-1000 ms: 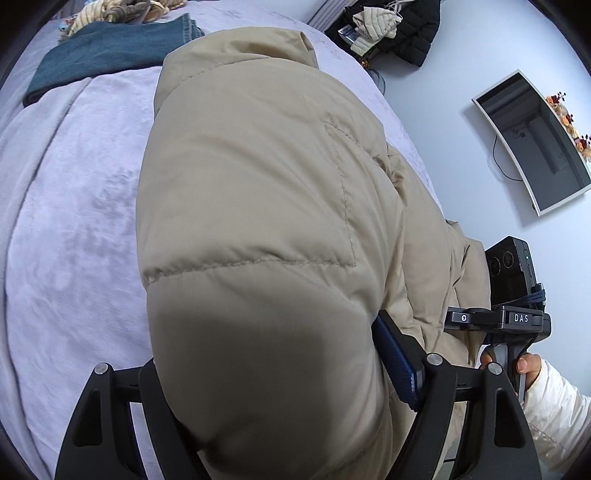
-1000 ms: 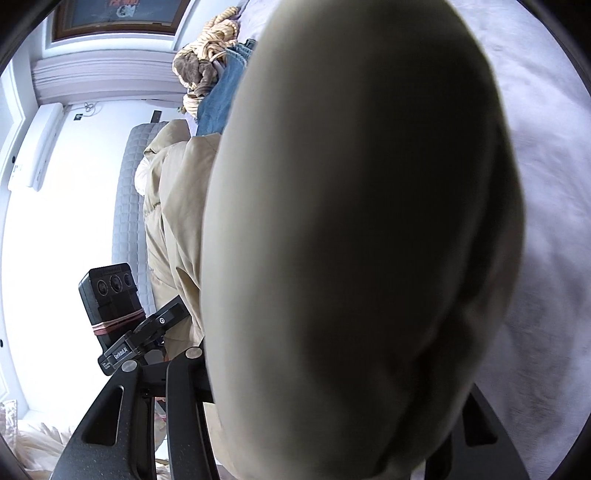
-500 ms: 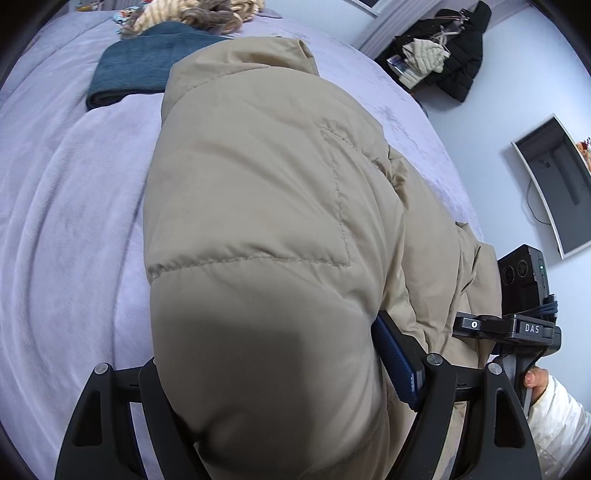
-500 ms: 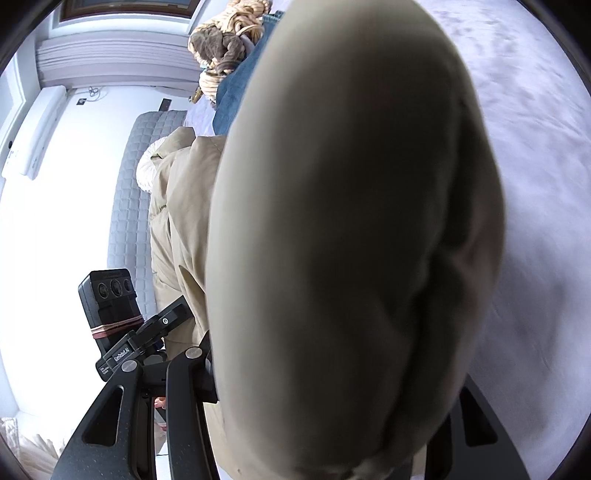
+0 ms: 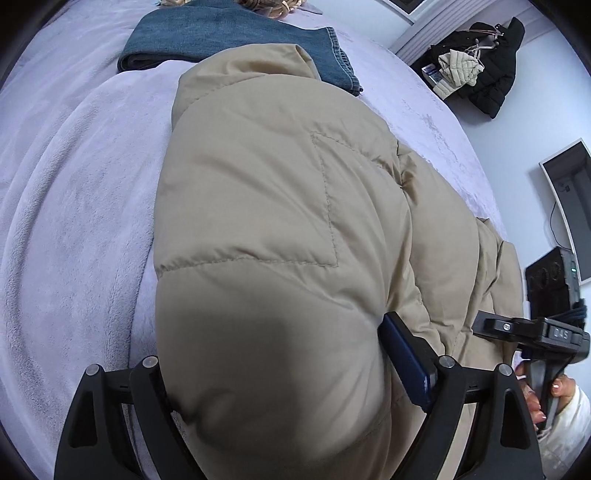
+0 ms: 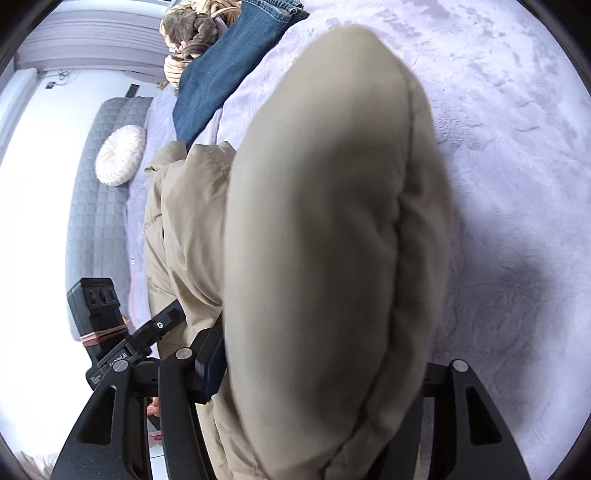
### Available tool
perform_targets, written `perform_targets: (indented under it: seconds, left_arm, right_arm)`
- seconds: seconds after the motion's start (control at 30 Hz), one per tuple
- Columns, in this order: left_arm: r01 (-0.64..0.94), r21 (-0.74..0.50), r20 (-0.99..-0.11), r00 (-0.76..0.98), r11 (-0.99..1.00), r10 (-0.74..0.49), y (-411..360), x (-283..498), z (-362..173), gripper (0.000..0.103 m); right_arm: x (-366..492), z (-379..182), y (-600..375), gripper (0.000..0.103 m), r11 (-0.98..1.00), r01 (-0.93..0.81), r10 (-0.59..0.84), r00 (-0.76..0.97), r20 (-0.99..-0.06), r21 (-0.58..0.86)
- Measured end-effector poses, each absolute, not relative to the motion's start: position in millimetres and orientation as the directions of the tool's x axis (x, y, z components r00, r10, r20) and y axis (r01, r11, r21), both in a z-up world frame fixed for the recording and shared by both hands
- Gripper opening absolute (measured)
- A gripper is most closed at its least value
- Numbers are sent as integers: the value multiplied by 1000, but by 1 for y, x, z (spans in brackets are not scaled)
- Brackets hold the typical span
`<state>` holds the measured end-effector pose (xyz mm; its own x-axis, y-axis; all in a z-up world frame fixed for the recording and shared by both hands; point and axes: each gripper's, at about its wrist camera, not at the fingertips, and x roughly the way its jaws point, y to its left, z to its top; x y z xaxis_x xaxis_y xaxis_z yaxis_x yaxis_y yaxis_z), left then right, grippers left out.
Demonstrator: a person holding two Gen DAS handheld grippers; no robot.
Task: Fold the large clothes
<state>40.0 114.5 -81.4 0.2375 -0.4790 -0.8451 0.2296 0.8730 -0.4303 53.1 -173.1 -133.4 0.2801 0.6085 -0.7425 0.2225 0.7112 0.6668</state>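
A large beige puffer jacket (image 5: 280,229) lies across the lavender bed cover (image 5: 66,221). My left gripper (image 5: 273,384) is shut on a thick fold of the jacket, which bulges between the jaws and hides the left pad. In the right wrist view the jacket (image 6: 325,258) fills the middle. My right gripper (image 6: 314,384) is shut on another padded fold of it. The right gripper's body (image 5: 535,332) shows at the right of the left wrist view, and the left gripper's body (image 6: 110,332) shows at the left of the right wrist view.
Folded blue jeans (image 5: 229,40) lie on the bed beyond the jacket's collar, with a braided rope-like bundle (image 6: 192,33) behind them. Dark coats (image 5: 484,74) hang at the far wall. A monitor (image 5: 569,206) is on the right wall. A grey bench with a round cushion (image 6: 118,155) stands beside the bed.
Both grippers have moved forward over the bed with the jacket held. The jeans and far wall sit lower in view, and more bed cover shows around the folds.
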Motion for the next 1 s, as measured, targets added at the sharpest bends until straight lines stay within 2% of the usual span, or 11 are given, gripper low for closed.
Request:
perform_targets:
  seconds: [0.13, 0.33, 0.37, 0.4, 0.47, 0.5, 0.67, 0.83, 0.9, 1.0]
  left_arm:
    - [224, -407, -854, 250, 886, -455, 115, 50, -77, 93]
    - [220, -333, -878, 282, 917, -387, 108, 43, -67, 97]
    - [221, -319, -882, 286, 922, -374, 110, 42, -66, 97]
    - [219, -307, -887, 286, 926, -362, 110, 42, -64, 97]
    - [207, -273, -894, 306, 939, -327, 110, 41, -56, 97]
    - [204, -249, -889, 340, 947, -307, 113, 38, -49, 97]
    - [224, -280, -833, 427, 934, -352, 128, 31, -22, 97]
    - [260, -200, -879, 378, 945, -290, 108, 32, -42, 98]
    - [272, -150, -884, 393, 951, -252, 99, 28, -49, 103]
    - [267, -152, -886, 390, 952, -251, 95, 25, -59, 103]
  right_arm:
    - [48, -98, -155, 65, 768, 217, 537, 297, -790, 603]
    - [1, -36, -196, 66, 858, 253, 342, 368, -865, 447]
    - [-6, -32, -199, 63, 868, 253, 315, 386, -867, 427]
    - [-10, -28, -194, 47, 875, 247, 297, 404, -865, 416]
    - [-21, -18, -195, 26, 892, 217, 279, 427, -860, 397]
    - [-23, -16, -189, 25, 903, 203, 264, 436, -860, 379]
    - [-11, -29, -154, 24, 928, 112, 268, 458, -848, 354]
    - [4, -58, -136, 24, 950, 82, 245, 411, -878, 303]
    - [7, -74, -135, 24, 957, 90, 222, 375, -900, 274]
    - [6, -99, -135, 24, 962, 110, 201, 334, -921, 250]
